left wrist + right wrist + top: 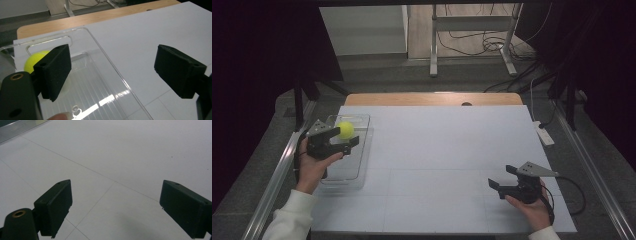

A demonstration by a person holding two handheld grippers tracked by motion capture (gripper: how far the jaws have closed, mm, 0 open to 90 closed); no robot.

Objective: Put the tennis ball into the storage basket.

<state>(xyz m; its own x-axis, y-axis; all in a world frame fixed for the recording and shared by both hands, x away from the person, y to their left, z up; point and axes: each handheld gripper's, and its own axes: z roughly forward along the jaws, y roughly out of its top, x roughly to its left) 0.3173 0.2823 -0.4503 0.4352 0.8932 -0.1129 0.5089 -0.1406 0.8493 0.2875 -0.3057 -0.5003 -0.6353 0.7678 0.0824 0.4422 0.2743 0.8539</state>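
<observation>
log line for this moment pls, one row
left gripper: jaws open, over clear tray | yellow ball: in tray, beside left jaw, not gripped | right gripper: jaws open, over white table

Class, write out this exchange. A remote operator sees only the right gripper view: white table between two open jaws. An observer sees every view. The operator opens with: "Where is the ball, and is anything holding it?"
Observer: A yellow ball lies in a clear tray at the left edge of the table.
Operator: Is it gripped?
Observer: No. The left gripper is open over the tray, and the ball sits outside its gap, beside one jaw.
Operator: And my gripper?
Observer: The right gripper is near the table's near right corner, well apart from the tray.
</observation>
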